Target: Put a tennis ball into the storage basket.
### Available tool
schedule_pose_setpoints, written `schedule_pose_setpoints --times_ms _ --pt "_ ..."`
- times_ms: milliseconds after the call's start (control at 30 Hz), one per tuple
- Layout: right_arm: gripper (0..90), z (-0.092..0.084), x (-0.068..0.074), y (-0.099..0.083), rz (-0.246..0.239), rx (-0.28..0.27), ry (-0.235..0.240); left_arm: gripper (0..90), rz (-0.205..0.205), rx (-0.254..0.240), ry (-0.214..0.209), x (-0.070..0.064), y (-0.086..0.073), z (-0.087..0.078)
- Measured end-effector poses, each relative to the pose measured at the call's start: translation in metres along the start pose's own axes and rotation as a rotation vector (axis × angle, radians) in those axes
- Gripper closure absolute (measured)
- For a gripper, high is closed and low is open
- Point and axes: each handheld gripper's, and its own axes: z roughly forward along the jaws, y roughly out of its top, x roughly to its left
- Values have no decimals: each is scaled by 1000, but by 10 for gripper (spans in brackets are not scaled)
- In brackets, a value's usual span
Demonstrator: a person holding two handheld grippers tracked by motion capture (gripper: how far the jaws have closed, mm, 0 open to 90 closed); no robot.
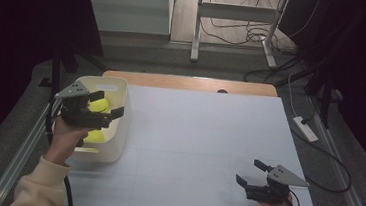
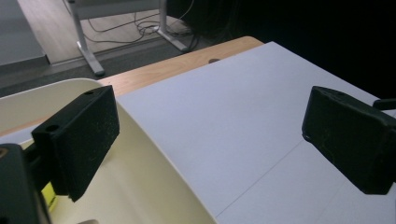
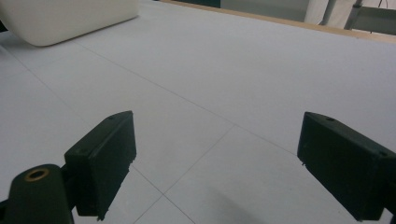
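Two yellow balls (image 1: 99,105) sit inside the bin (image 1: 118,127), at the left edge of the worktop (image 1: 208,135); second ball (image 1: 95,136) is nearer the person. They look like light, springy balls with a matte surface, so probably decent grip, but round: they'll roll or squirt out if pinched off-centre. Take one across its widest part, jaws either side, coming from above.

Left gripper (image 1: 106,104) hovers over the bin, jaws spread, nothing between them; the left gripper view looks over the bin rim (image 2: 154,140). Bin looks like thin plastic and light, so it may slide if bumped.

Right gripper (image 1: 251,172) is low at the near right of the worktop, jaws wide apart, empty, well clear of the bin.

Worktop: flat pale sheet, wood strip along the far edge. Dark room beyond it, desk legs and loose cables on the floor.
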Motion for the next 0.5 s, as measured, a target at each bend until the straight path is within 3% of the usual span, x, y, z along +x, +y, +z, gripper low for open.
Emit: schedule_pose_setpoints --times_ms 500 --pt "115 -4 1 0 -2 -2 -10 51 51 -16 -77 -24 -10 3"
